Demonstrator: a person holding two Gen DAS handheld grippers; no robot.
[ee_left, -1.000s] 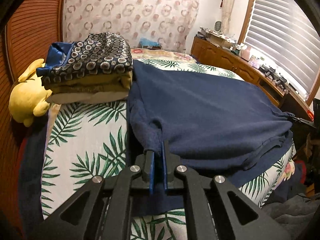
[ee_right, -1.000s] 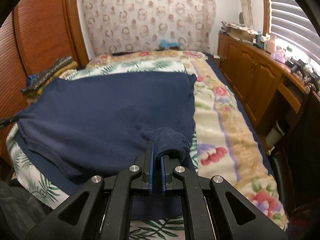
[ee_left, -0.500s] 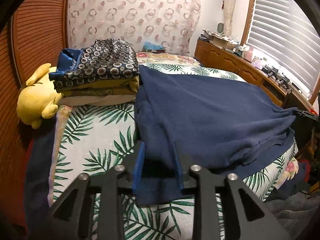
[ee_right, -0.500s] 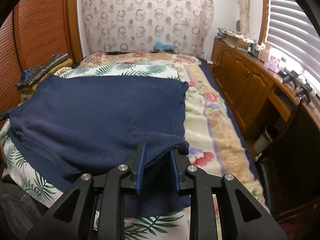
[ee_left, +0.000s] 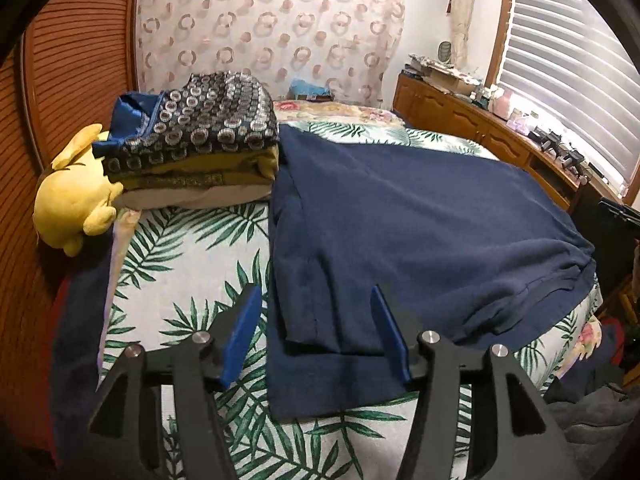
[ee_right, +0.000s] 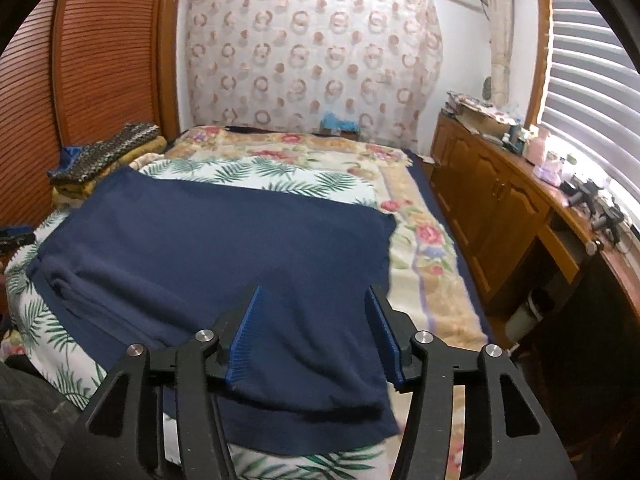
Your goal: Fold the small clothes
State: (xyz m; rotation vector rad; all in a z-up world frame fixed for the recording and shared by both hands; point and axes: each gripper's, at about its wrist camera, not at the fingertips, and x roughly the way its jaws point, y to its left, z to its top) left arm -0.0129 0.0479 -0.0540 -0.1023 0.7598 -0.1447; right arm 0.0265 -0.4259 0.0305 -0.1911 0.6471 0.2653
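Both grippers, left (ee_left: 316, 328) and right (ee_right: 314, 330), opening, pads apparently off the shirt (ee_left: 420, 216); a snagged pad may undo the fold.

Navy garment (ee_left: 420, 216) folded on bed

left gripper (ee_left: 316, 300) sits at the bottom centre of its frame, angled downward, its jaws opening, blue pads (ee_left: 242, 332) apart. right gripper (ee_right: 314, 300) fills the lower middle likewise, jaws opening, pads clear of cloth.

Both jaws opening, releasing the navy garment (ee_left: 400, 216) (now flat)
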